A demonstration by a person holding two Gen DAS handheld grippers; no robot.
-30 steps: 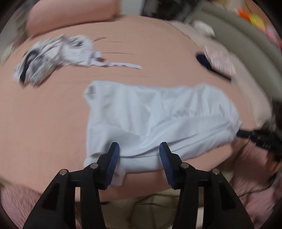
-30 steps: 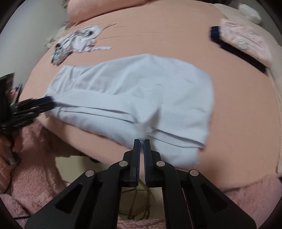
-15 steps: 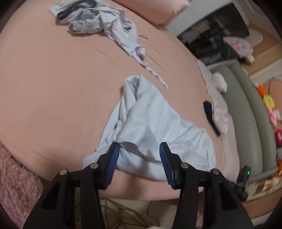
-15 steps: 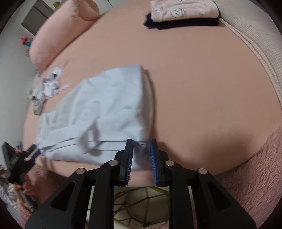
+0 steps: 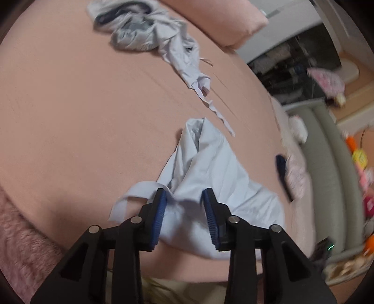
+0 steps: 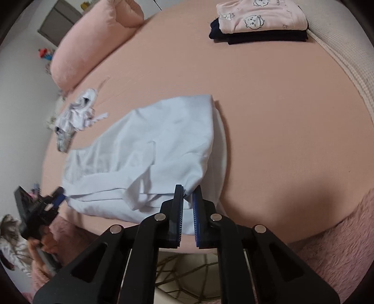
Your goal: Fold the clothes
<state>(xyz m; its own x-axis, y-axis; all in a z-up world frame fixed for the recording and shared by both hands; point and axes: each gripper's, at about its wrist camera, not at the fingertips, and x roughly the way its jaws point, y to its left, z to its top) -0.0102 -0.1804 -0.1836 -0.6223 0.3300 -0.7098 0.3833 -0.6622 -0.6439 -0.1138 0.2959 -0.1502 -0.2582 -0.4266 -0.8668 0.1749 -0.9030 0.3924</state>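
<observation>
**Light blue garment on bed, both claws at its near hem**

A light blue garment (image 6: 149, 149) is seen lying on the pink bed (image 6: 280, 117), partly flattened, with one side doubled over and a loose strip trailing at the near edge (image 5: 131, 194). The cloth is judged thin, soft and light; it will sag and crease wherever unsupported, and layers may slide apart if only one is caught. Hold is best taken at corners or along hems, with all layers pinched together.

The left claw (image 5: 184, 198) is spread wide, with a bunched fold of the garment lying between the pads; nothing is clamped. The right claw (image 6: 188, 191) is nearly pressed together, a narrow gap left, with a corner of the garment between the pads; whether the cloth is actually gripped cannot be told.

The garment's bulk lies just ahead of both claws, stretching away across the bed. A crumpled pile of pale clothes (image 6: 74, 117) is seen well apart at the far side, and a folded stack (image 6: 259, 21) lies near the bed's far edge.
</observation>
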